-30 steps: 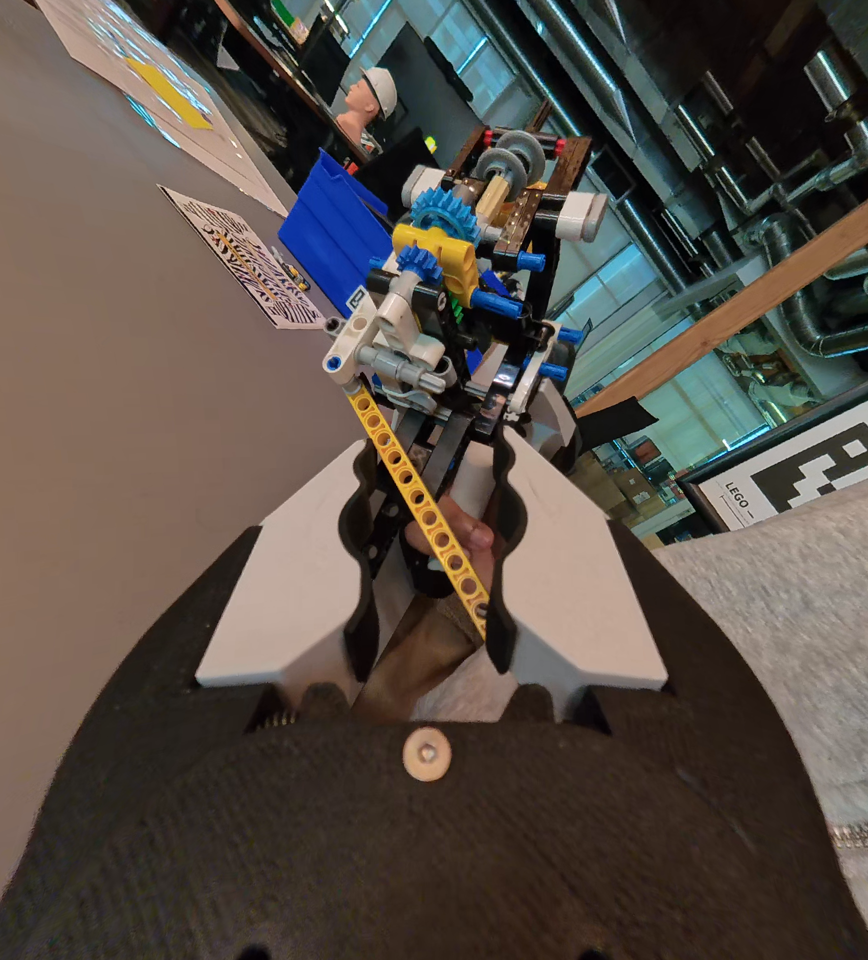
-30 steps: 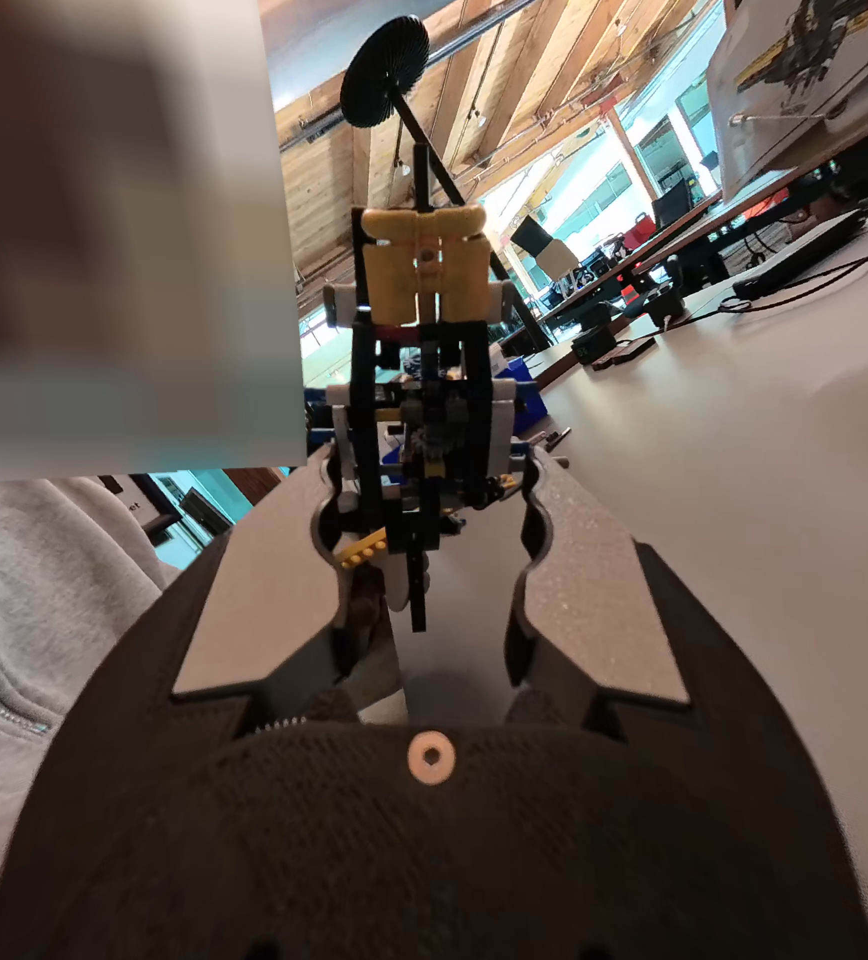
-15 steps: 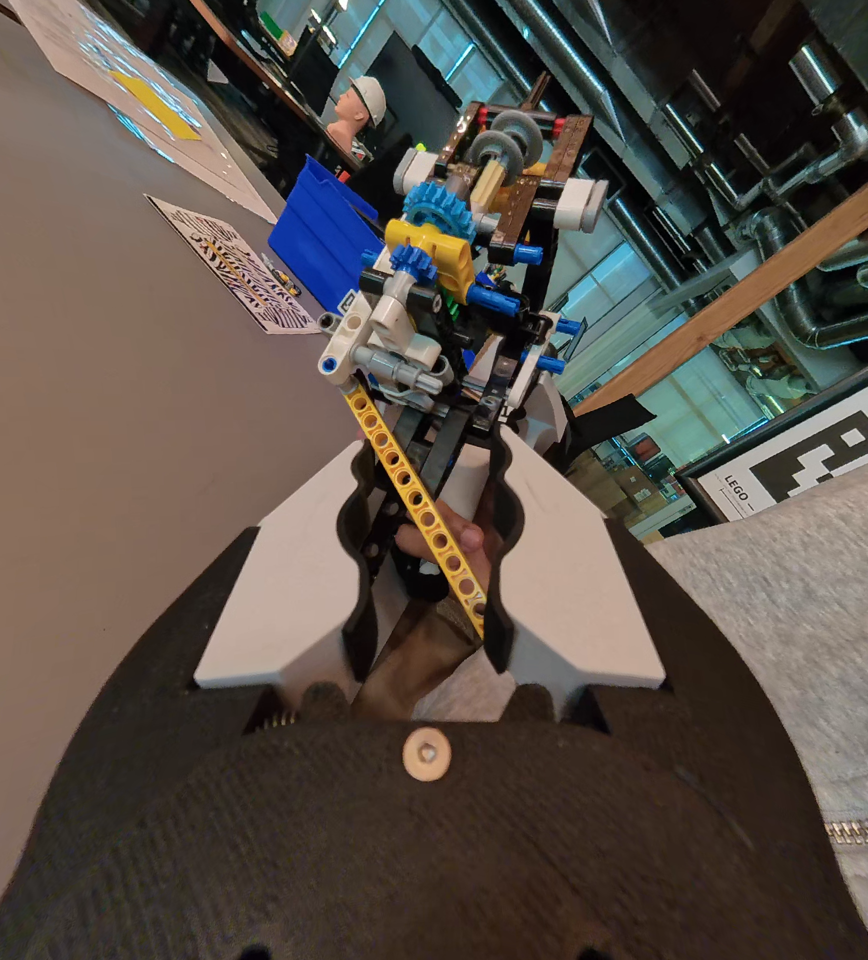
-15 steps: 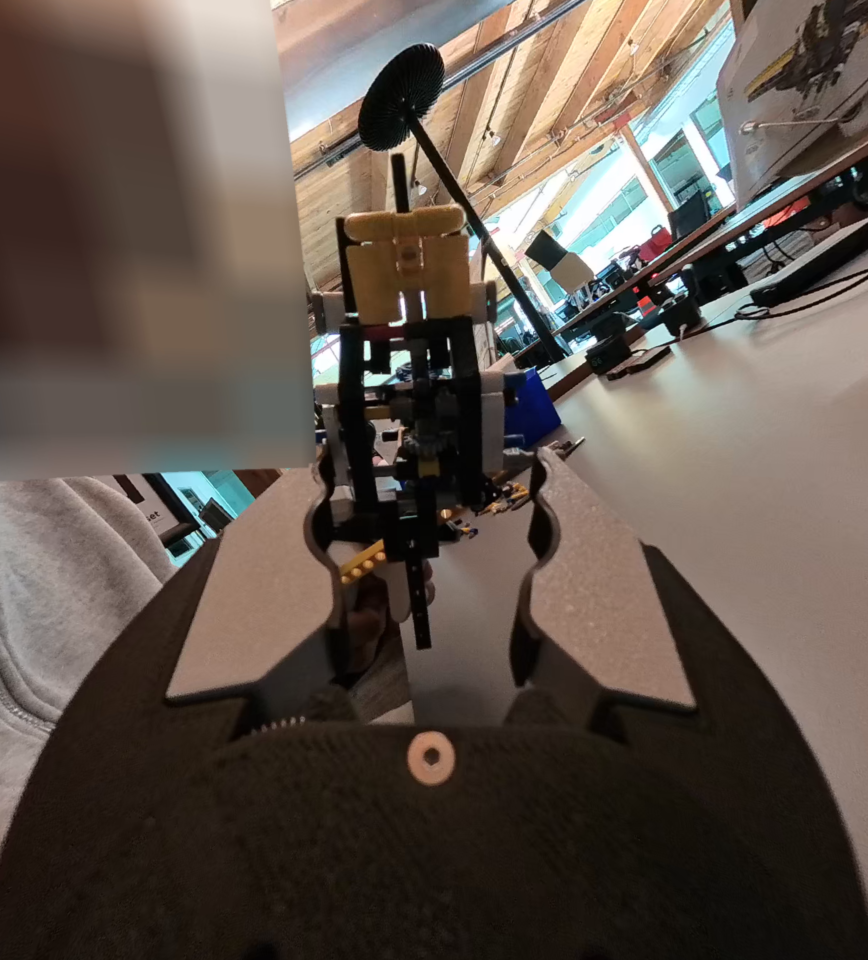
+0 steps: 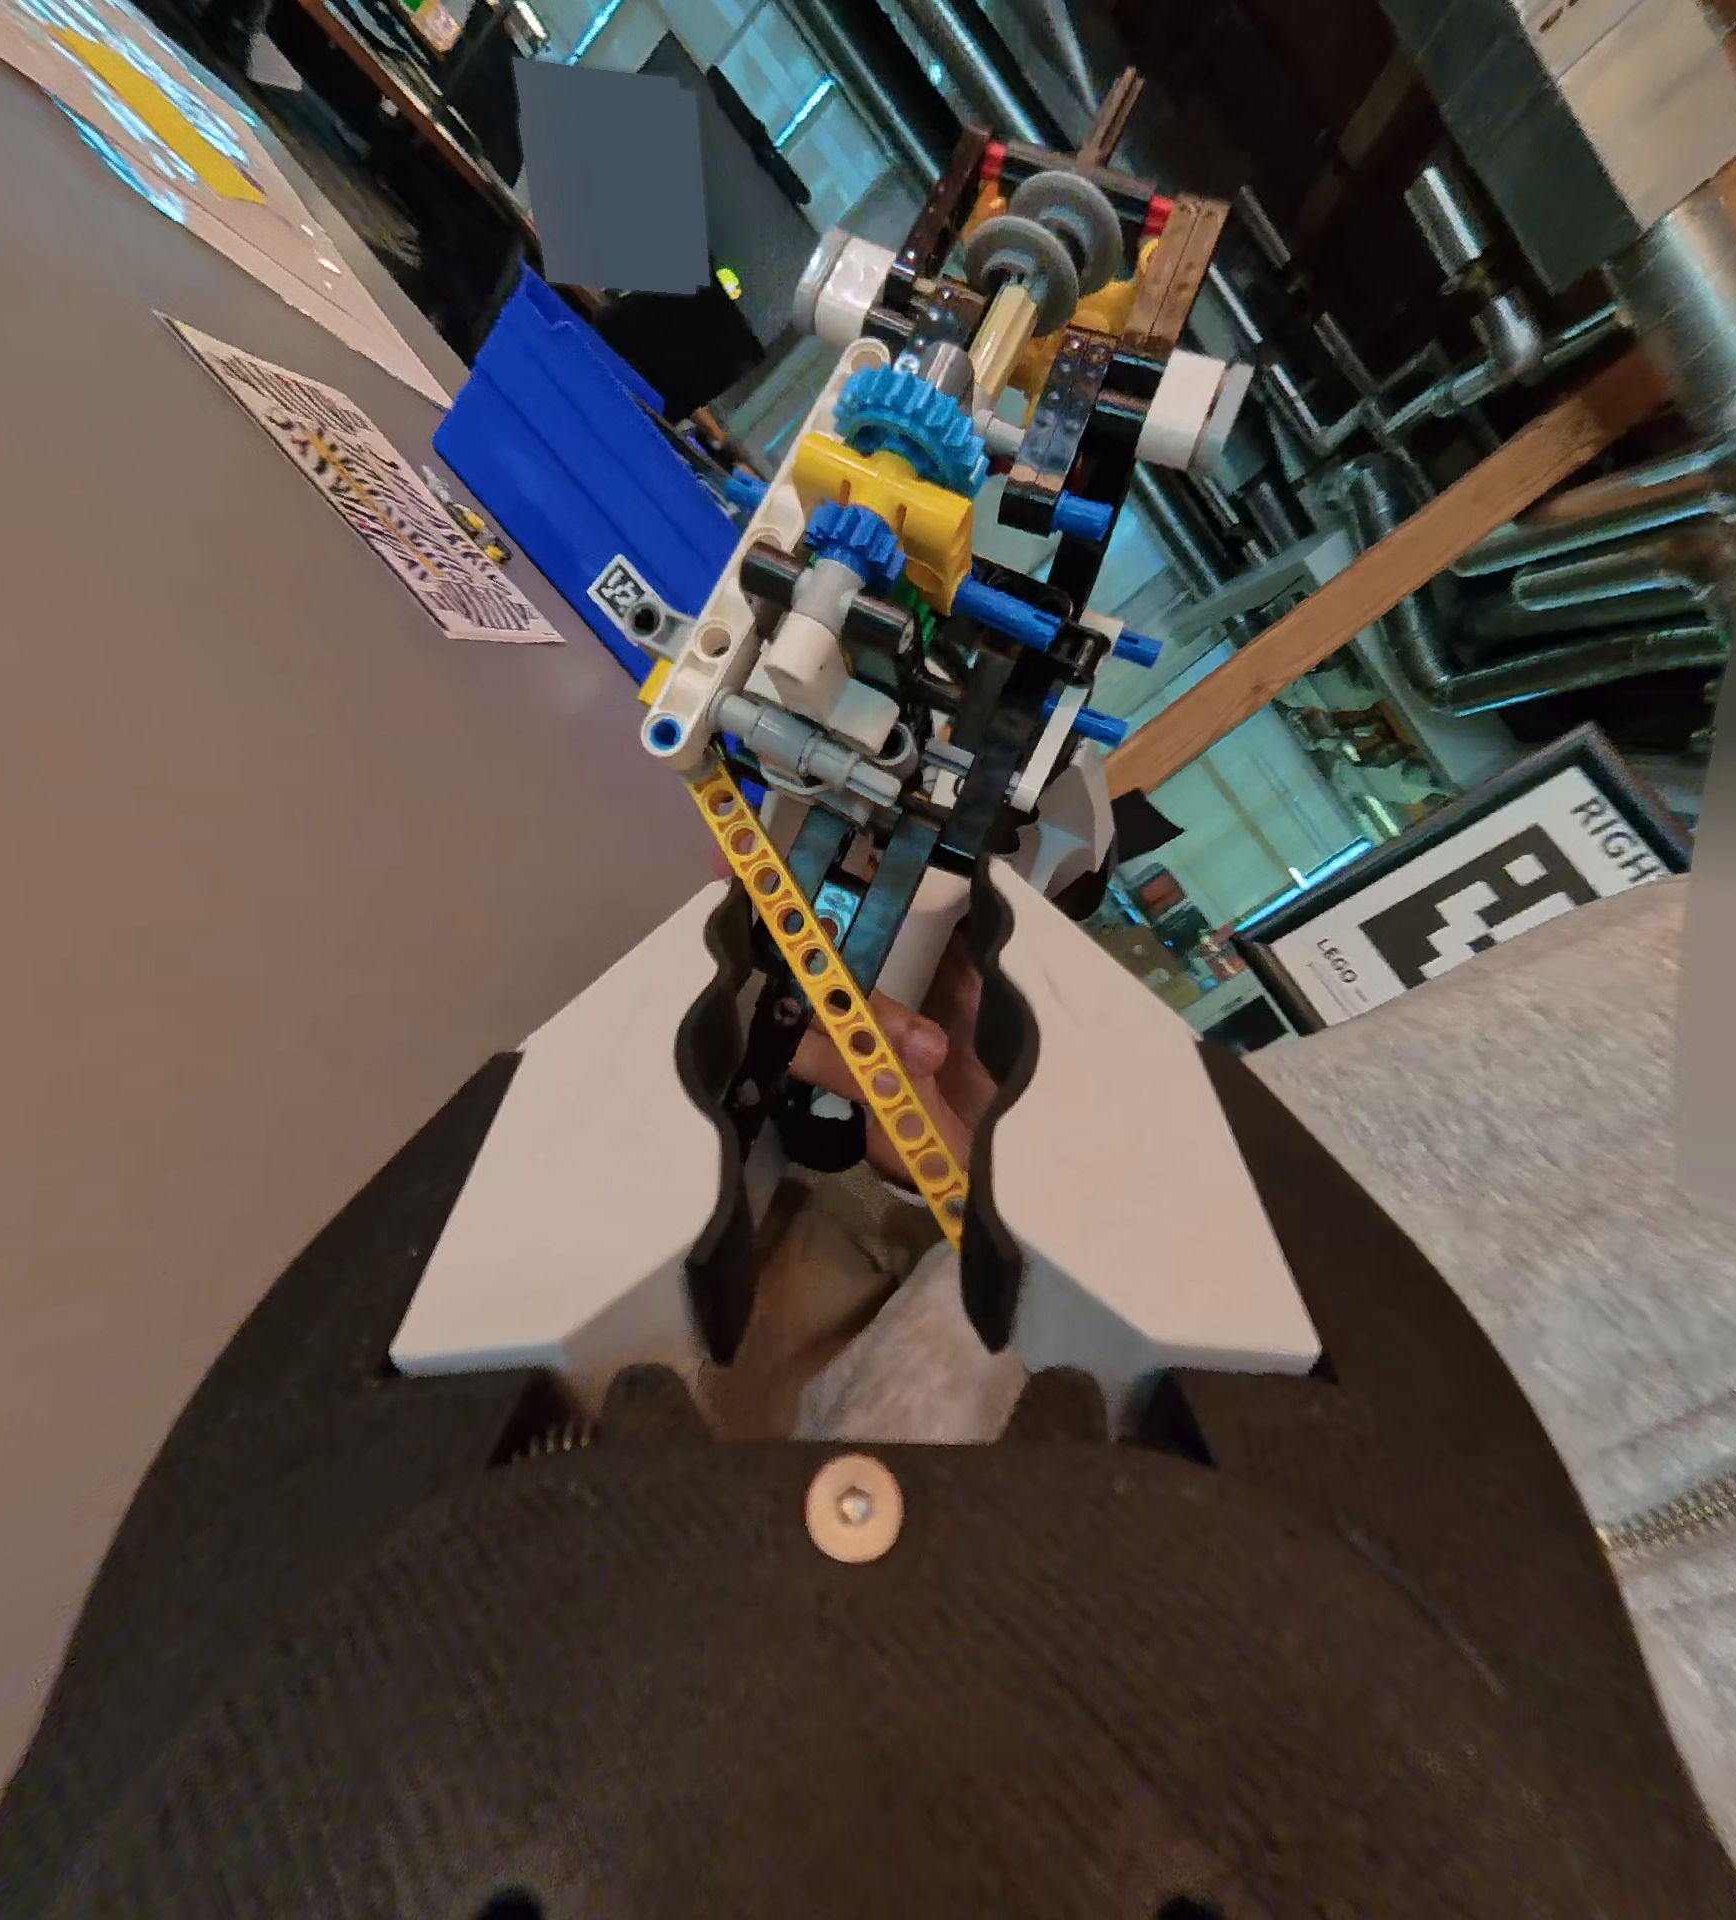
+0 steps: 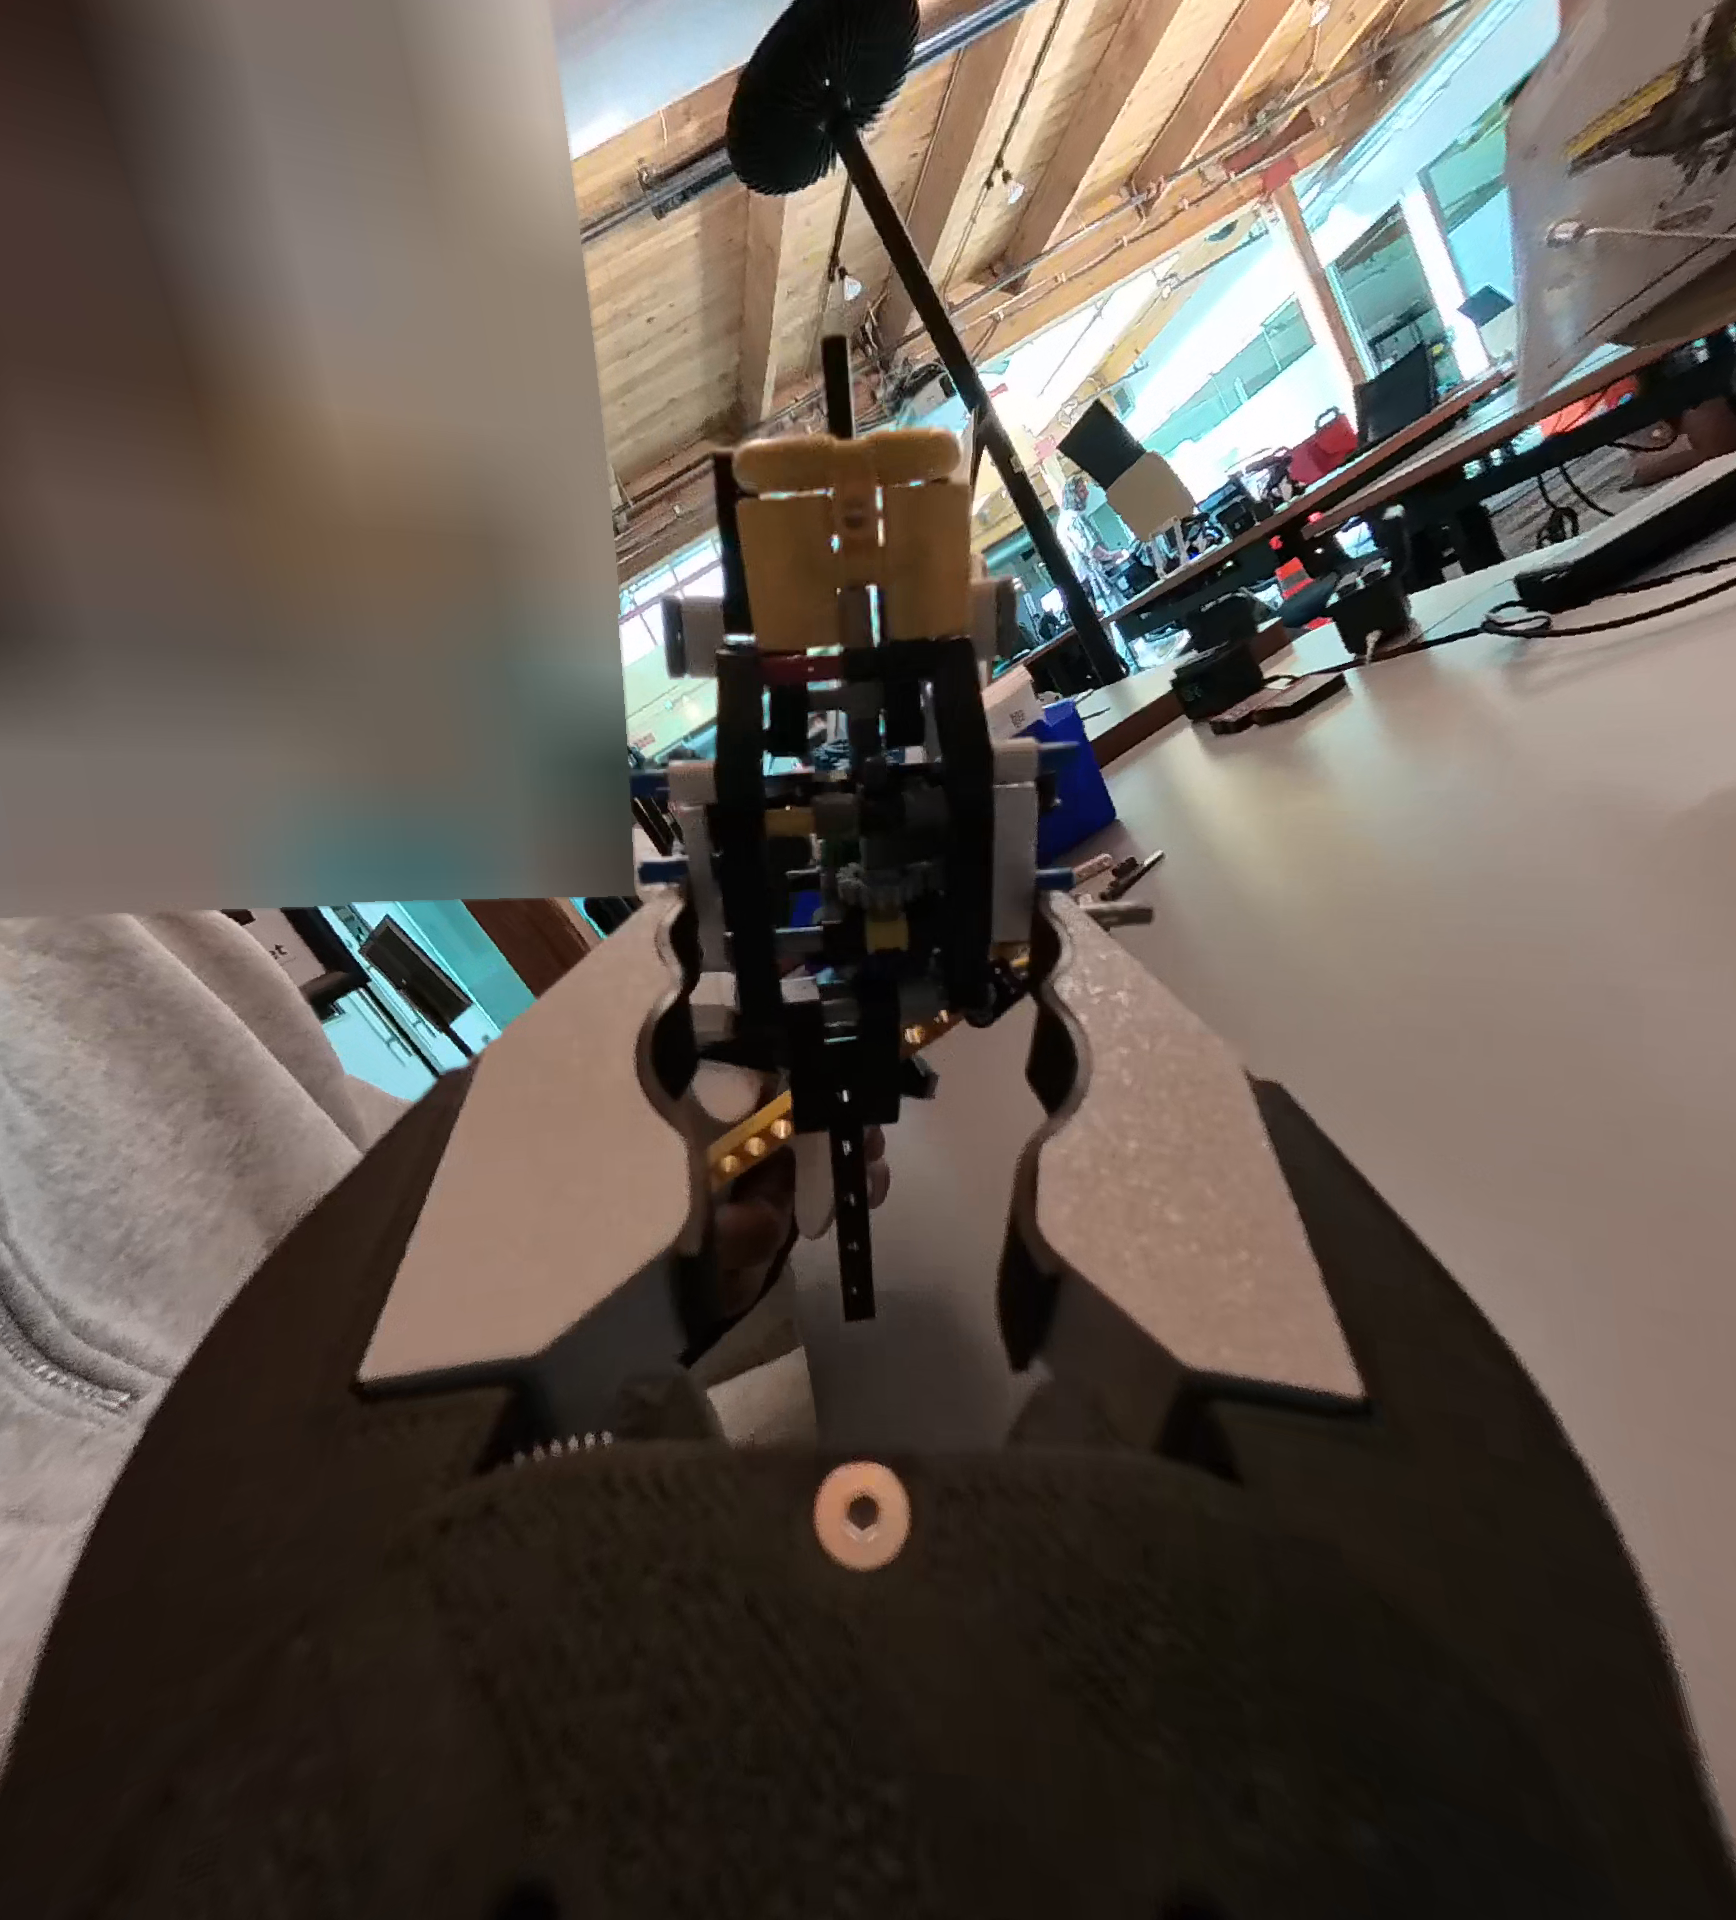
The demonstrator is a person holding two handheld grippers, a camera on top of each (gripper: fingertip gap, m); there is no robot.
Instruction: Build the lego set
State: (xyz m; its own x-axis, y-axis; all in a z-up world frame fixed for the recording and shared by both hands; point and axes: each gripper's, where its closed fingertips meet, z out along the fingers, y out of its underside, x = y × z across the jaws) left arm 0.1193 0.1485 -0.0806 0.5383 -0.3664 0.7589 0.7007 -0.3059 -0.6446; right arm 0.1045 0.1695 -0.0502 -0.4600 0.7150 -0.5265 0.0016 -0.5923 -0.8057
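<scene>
- Left wrist view: left gripper (image 5: 848,925), 2 white fingers with black wavy pads, pinching the black lower beams of a half-built lego model (image 5: 905,540) of black, white, yellow and blue parts, held up above the grey tabletop (image 5: 168,831).
- Crossing the gap between the pads on a slant, a long yellow holed beam (image 5: 822,997); blue gears (image 5: 905,416) and grey wheels (image 5: 1040,234) higher up on the model.
- Behind the model, a blue plastic bin (image 5: 573,457) beside a printed black-and-white sheet (image 5: 365,488) on the table; a grey fleece sleeve (image 5: 1570,1195) at right.
- Right wrist view: right gripper (image 6: 848,935) spread apart, with the same lego model (image 6: 853,790) standing between the 2 fingertips, a gap showing on the right side; contact on the left side cannot be told.
- A thin black beam (image 6: 853,1195) hanging from the model into the gap; a tan block (image 6: 853,540) topping it.
</scene>
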